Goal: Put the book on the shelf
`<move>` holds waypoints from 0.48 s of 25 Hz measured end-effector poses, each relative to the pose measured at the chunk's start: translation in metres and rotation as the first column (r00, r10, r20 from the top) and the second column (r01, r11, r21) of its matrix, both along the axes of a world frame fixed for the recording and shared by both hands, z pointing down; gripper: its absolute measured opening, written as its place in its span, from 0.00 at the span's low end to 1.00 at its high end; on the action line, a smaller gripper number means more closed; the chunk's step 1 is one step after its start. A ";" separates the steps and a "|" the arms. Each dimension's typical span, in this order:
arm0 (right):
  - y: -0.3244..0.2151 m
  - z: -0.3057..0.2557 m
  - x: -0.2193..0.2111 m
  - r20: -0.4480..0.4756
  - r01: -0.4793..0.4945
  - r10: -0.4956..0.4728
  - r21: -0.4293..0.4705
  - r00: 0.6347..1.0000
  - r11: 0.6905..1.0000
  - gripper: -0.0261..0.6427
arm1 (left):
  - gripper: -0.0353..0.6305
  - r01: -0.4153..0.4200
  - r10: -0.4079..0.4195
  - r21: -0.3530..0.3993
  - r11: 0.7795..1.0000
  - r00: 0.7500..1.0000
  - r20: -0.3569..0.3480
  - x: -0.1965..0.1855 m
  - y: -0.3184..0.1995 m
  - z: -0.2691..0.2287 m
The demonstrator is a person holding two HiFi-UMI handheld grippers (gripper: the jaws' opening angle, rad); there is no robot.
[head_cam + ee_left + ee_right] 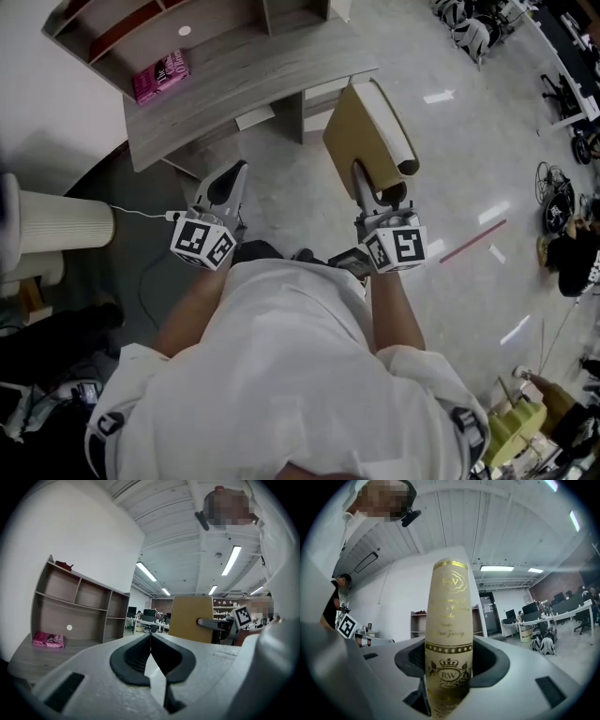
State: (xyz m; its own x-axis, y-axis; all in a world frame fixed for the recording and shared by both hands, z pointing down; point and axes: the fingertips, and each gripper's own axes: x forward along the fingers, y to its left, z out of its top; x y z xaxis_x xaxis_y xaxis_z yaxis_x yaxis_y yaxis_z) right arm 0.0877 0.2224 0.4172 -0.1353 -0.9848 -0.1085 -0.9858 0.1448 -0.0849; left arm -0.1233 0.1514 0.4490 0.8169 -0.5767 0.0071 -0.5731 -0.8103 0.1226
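Two tongs are in play, and only one carries a load. The right tongs (449, 667) stand spread wide and pinch the tan hardback book with the cream, gilt-lettered spine (449, 620) across its two covers, at the lower end of the spine. The left tongs (151, 639) are pressed together with nothing between them. In the head view the book (361, 131) is held in the air in front of the person, above the floor and near the front right corner of the grey wood-grain worktop (244, 75). It is not yet in the grey open shelf unit (122, 19), where a pink book (161, 75) lies flat in the lowest bay. The hardback will probably handle as a stiff, moderately heavy block. Its glossy spine looks slippery, so the hold is best kept on the flat boards close to the spine, where the pages cannot fan open. Most of the book projects beyond the tongs, so expect it to lever downward when tilted.
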 end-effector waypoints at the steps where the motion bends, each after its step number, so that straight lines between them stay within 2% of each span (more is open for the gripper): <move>1: 0.002 0.001 0.003 0.003 -0.003 0.003 0.001 1.000 1.000 0.37 | 0.08 0.000 0.000 -0.003 1.000 1.000 0.001 0.001 0.002 0.001; 8: -0.002 0.006 0.012 0.070 -0.007 0.007 -0.003 0.998 1.000 0.37 | 0.08 -0.001 0.001 -0.020 1.000 1.000 0.004 0.005 -0.009 0.004; 12: -0.012 0.006 0.013 0.070 0.014 -0.014 0.004 0.997 1.000 0.37 | 0.08 0.009 -0.009 -0.011 1.000 1.000 -0.006 0.005 -0.026 0.004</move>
